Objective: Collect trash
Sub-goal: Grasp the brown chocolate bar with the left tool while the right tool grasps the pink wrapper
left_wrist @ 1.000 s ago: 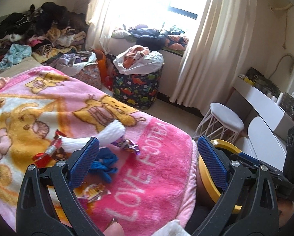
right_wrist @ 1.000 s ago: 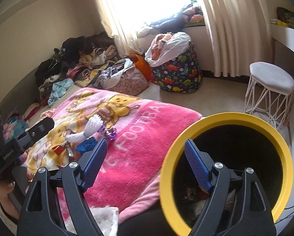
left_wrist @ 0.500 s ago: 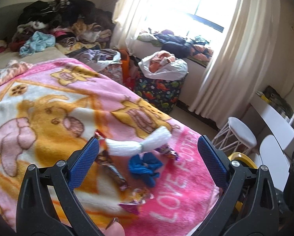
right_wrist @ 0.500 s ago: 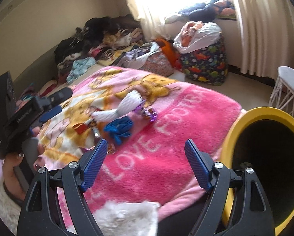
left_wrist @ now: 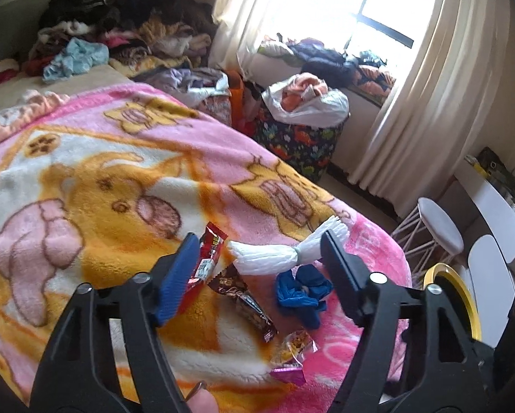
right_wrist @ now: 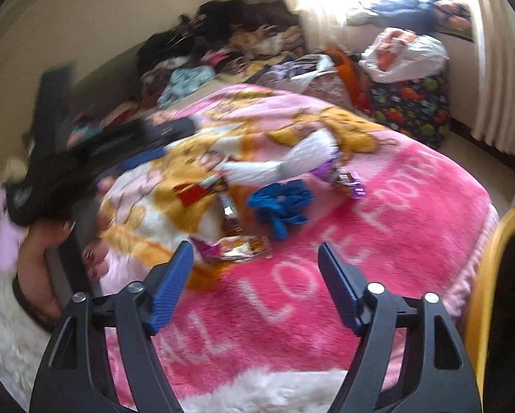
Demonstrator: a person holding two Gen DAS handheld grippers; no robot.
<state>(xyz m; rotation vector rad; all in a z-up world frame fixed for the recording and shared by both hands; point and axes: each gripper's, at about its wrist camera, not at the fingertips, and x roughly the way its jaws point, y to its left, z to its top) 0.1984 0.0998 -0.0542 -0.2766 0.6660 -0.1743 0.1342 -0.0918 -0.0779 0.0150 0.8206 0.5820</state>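
With both tongs closing on nothing, I reckon the light, crinkly wrappers (left_wrist: 243,296) near the bed's (left_wrist: 85,158) foot want pinching mid-length.

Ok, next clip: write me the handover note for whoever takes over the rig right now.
Left hand-held gripper: jaws closing, nothing gripped, poised over the trash on the pink blanket.
Right hand-held gripper: jaws closing, empty, near the gold wrapper.
On the blanket: white tissue wad, red wrapper, brown wrapper, blue crumpled piece.
Yellow-rimmed bin stands beside the bed.
Done: nothing visibly picked from this pile.
Left: grab each piece and bin it.
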